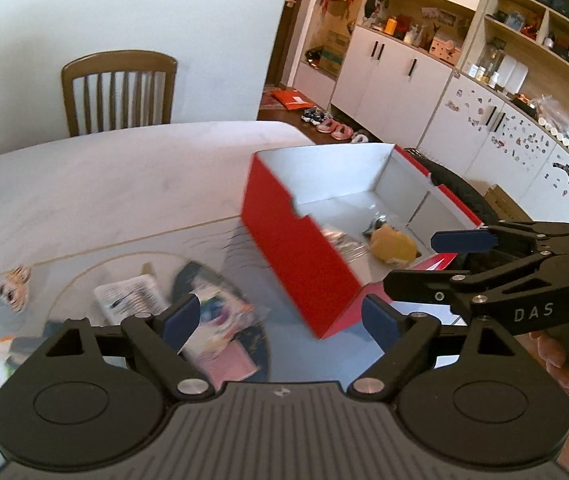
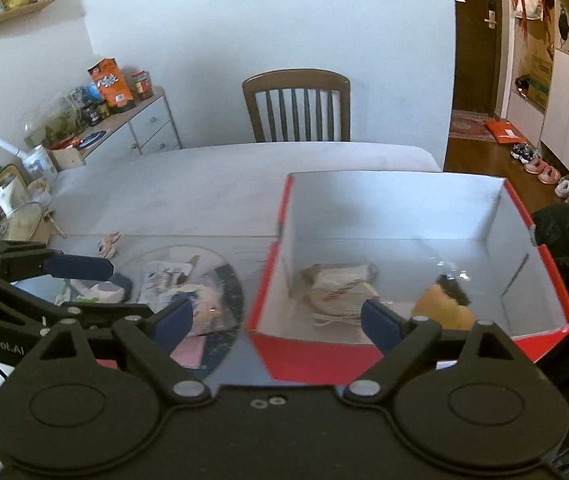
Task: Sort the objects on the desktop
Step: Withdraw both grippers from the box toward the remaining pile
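Here the loose packets point(image 1: 204, 312) lie heaped on the round mat point(image 2: 228, 280) left of the red box point(image 1: 296, 264), just ahead of the left gripper point(image 1: 280, 320), nearer it than the right gripper point(image 2: 276, 320), both spread wide and empty.

A red box point(image 2: 408, 354) with white inner walls stands open-topped at 3 o'clock on the table. Inside lie a yellow plush toy point(image 2: 444, 314) and a pale printed packet point(image 2: 340, 294), side by side. At 9 o'clock of the box, loose packets point(image 2: 172, 280) lie heaped on a round mat point(image 2: 226, 300).
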{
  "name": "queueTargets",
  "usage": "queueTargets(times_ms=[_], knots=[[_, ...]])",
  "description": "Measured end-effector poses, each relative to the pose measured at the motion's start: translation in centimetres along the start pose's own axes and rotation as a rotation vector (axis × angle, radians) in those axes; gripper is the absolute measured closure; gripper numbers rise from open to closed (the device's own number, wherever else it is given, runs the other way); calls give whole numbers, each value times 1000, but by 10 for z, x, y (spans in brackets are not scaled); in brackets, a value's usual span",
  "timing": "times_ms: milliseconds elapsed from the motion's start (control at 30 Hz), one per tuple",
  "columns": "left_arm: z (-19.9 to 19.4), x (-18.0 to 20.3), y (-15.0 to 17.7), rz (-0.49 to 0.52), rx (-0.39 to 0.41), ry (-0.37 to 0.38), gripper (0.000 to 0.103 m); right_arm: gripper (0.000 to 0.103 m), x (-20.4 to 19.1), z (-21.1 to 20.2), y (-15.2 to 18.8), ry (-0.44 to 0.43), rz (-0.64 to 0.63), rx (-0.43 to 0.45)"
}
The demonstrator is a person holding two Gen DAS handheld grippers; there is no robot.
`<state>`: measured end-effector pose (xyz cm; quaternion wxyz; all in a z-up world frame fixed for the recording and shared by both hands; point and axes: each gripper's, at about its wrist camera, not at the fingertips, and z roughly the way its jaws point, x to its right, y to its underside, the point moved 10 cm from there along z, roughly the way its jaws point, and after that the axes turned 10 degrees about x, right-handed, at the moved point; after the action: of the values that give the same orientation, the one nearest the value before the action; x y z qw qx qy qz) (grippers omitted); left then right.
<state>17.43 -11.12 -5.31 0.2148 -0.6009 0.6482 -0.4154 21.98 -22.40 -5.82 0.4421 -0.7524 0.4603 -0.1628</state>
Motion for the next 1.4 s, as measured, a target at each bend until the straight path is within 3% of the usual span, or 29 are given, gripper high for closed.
queueTargets(times_ms=[100, 167, 500, 1133, 1233, 1400], knots=[[-11, -19, 8, -21, 2, -2, 10, 12, -17, 3, 3, -5, -2, -7], [-17, -33, 14, -24, 3, -11, 1, 12, -28, 6, 6, -6, -10, -12], [-32, -106, 38, -56, -21, -89, 0, 12, -79, 25, 19, -12, -47, -51], [-9, -197, 65, -54, -78, -194, 1, 12, -107, 97, 31, 25, -143, -132], [-5, -205, 69, -46, -99, -160, 0, 12, -107, 107, 33, 26, -160, -150], [-2, -210, 76, 58, -136, -27, 0, 12, -105, 117, 38, 19, -167, -178]])
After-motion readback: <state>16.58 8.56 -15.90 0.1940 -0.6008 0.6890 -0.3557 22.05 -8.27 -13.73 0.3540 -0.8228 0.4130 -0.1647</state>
